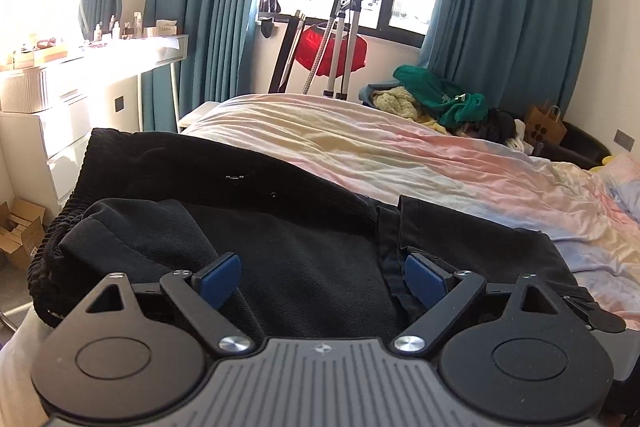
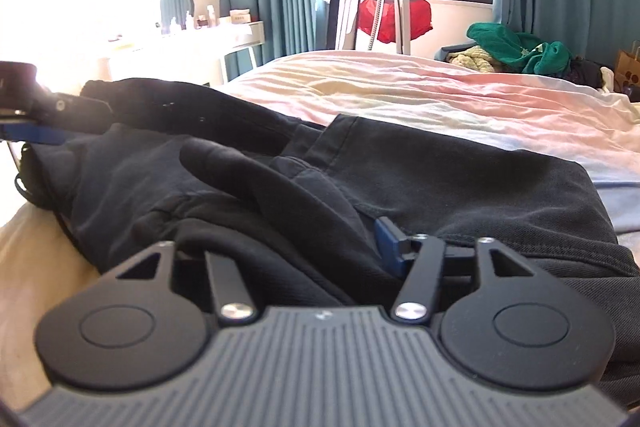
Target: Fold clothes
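Left wrist view shows us the black trousers [image 1: 280, 211] lying folded across the near edge of the bed [image 1: 400, 147], their elastic waistband [image 1: 52, 247] bunched at the bed's near left corner and a hemmed leg end [image 1: 408, 223] doubled back on top. Our left gripper [image 1: 322, 277] hovers just over the cloth with its fingers wide apart and nothing between them. In the right wrist view our right gripper [image 2: 304, 247] sits low against the same trousers; its fingers are spread, one blue pad [image 2: 386, 241] shows beside a raised fold [image 2: 256, 183], the other is hidden under cloth, and we see no pinch on the fabric.

We judge the fold as just laid. To do it well, we should flatten that raised fold, line the hem with the layer beneath, and keep the waistband from sliding off the bed's edge.

Beyond lie the pastel sheet, a pile of green and yellow clothes [image 1: 436, 99] at the far right corner, a red garment [image 1: 332, 51] by the window, teal curtains [image 1: 200, 7]. We can read no label or writing; a paper bag [image 1: 546, 127] bears only a dot pattern.
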Available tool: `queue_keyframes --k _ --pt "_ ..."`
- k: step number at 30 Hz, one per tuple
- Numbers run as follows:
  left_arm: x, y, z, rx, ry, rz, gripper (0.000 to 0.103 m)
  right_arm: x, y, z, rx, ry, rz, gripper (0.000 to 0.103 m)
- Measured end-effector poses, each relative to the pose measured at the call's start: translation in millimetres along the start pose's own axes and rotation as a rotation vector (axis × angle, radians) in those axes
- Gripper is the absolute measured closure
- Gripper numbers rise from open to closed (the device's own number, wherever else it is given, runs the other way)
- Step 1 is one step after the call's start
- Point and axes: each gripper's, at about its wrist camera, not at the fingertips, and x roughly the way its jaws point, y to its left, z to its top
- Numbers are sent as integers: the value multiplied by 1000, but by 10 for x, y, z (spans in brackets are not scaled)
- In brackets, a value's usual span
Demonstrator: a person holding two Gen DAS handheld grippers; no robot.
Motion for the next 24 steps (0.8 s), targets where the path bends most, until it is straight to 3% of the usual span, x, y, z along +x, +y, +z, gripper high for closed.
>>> queue_keyframes --k 1,4,10,15,24 --pt "-26 -30 8 29 -2 7 12 -56 22 6 0 0 19 25" --pt "-187 -140 2 110 -37 -2 12 -255 39 60 15 0 33 25" --pt "-372 -189 -107 117 -82 -48 8 -767 -174 322 117 -62 34 25" --pt "-438 -180 -172 79 -83 -62 7 -1189 -399 501 177 -137 -20 25" --pt "-511 -245 -297 86 -65 -82 6 -1381 -609 250 183 -170 -143 25"
